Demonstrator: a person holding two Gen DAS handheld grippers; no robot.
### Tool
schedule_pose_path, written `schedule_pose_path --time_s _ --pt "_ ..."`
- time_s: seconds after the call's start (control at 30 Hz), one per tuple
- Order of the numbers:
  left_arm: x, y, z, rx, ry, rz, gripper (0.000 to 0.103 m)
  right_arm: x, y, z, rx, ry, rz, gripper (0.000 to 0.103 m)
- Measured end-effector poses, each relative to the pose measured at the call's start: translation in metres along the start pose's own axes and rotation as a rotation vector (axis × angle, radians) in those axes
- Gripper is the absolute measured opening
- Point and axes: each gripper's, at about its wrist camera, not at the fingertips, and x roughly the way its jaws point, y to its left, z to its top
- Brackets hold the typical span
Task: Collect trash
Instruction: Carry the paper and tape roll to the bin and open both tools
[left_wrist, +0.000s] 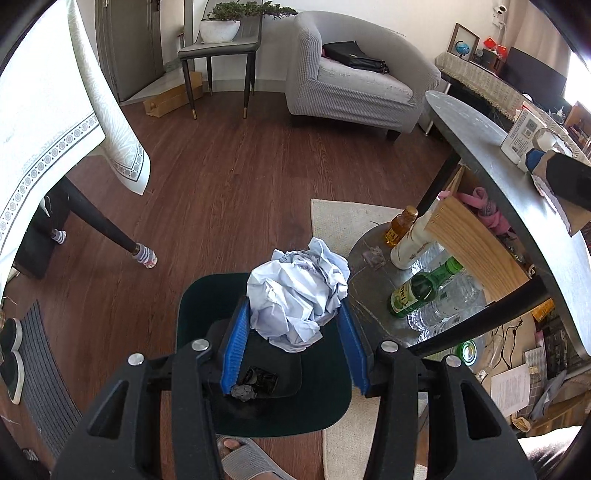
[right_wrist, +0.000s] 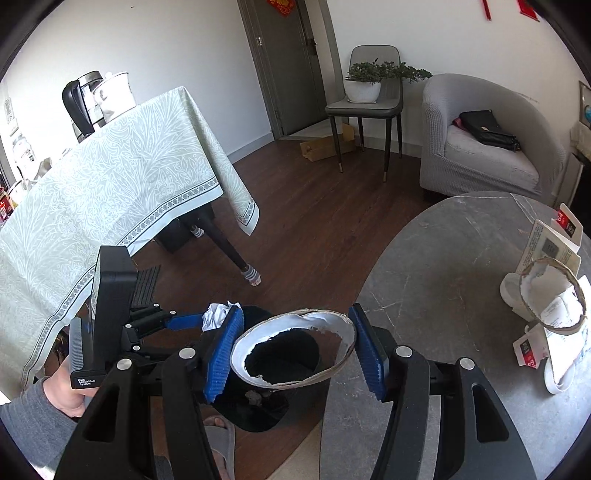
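Observation:
My left gripper (left_wrist: 293, 325) is shut on a crumpled ball of white paper (left_wrist: 299, 293) and holds it right above a dark bin (left_wrist: 332, 402) on the floor. Small dark scraps (left_wrist: 255, 384) lie in the bin. My right gripper (right_wrist: 295, 347) is shut on a torn cardboard ring (right_wrist: 343, 332), white inside, held over the same bin (right_wrist: 266, 417) beside the grey table's edge. The left gripper (right_wrist: 221, 319) with its paper ball (right_wrist: 216, 314) shows in the right wrist view. A second cardboard ring (right_wrist: 554, 295) and torn wrappers (right_wrist: 528, 350) lie on the grey table (right_wrist: 443, 258).
A low shelf (left_wrist: 369, 273) under the grey table holds a green bottle (left_wrist: 421, 291), a white bottle (left_wrist: 410, 243), an amber bottle (left_wrist: 400, 225) and clear plastic bottles (left_wrist: 447, 306). A table with a pale cloth (right_wrist: 110, 192) stands left. A grey armchair (right_wrist: 491, 140) and a chair with a plant (right_wrist: 369, 96) stand behind.

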Motion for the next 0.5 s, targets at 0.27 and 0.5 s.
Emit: schedule_pose_path --time_s 0.27,0.5 --pt "0.018 0.016 -0.018 0.0 0.076 0.002 0.051 0.02 0.021 0.005 -0.024 0.021 0.026 0.06" --pt "0.03 0.016 -0.032 0.031 0.14 0.005 0.065 0.035 0.033 0.007 -0.034 0.042 0.042 0.06"
